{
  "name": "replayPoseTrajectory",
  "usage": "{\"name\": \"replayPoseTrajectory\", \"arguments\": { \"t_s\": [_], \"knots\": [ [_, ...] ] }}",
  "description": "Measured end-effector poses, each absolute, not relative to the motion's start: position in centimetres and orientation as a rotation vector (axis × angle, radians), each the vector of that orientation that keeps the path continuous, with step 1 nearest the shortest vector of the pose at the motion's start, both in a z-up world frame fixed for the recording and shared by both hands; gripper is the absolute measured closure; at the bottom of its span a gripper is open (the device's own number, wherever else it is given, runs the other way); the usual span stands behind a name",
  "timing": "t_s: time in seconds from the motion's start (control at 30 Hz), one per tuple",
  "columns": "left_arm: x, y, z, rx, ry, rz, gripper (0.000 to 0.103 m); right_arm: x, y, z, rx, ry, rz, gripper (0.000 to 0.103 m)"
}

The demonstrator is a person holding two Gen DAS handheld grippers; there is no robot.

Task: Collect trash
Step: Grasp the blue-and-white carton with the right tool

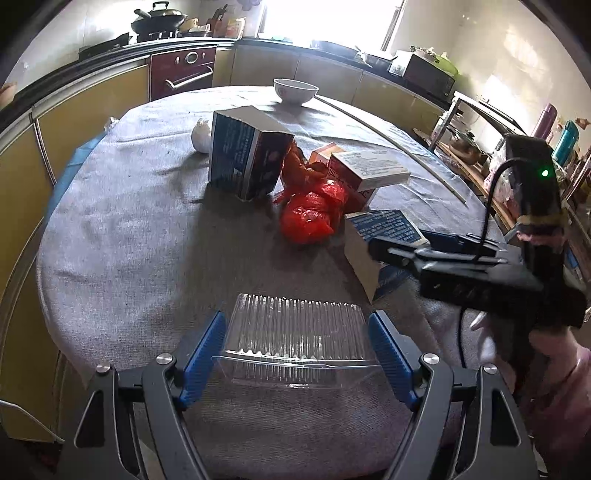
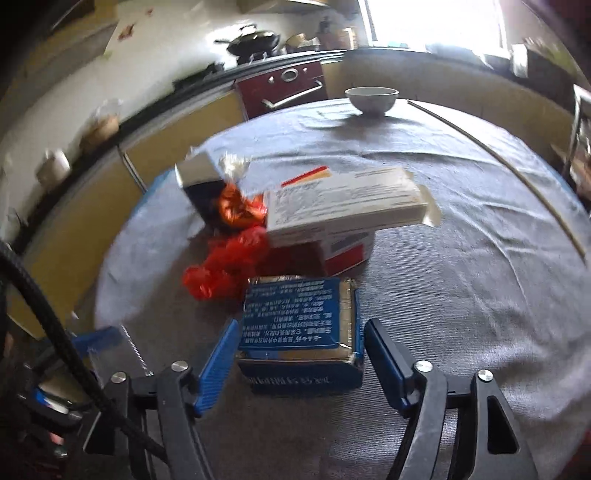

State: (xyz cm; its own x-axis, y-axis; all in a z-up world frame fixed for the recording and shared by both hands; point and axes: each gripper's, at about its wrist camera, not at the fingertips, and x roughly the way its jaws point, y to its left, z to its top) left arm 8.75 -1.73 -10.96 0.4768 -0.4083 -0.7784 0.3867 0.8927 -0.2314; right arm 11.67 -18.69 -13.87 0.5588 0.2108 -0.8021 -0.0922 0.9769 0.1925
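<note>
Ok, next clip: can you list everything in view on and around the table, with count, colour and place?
clear plastic tray: 1, transparent ribbed, near edge, between the left fingers
small blue box: 1, blue and white, lying flat between the right fingers
tall blue box: 1, blue, upright, mid-table
red plastic bag: 1, red, crumpled, table centre
white box: 1, white, atop an orange box
white ball: 1, behind the tall box
bowl: 1, white, far edge
tablecloth: 1, grey
wok: 1, dark, on the stove
left gripper: open
right gripper: open
</note>
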Motion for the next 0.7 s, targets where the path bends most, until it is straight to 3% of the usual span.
{"name": "replayPoseTrajectory", "arguments": {
  "t_s": [0.23,0.7],
  "knots": [
    [8.8,-1.0,-11.0,-0.033,0.957,-0.474,0.023,12.7,-18.4,-16.0,0.164,1.011,0.167,0.026],
    [8.4,-2.2,-10.4,-0.014,0.95,-0.487,0.023,8.9,-22.1,-14.6,0.311,0.912,0.151,0.028]
  ]
}}
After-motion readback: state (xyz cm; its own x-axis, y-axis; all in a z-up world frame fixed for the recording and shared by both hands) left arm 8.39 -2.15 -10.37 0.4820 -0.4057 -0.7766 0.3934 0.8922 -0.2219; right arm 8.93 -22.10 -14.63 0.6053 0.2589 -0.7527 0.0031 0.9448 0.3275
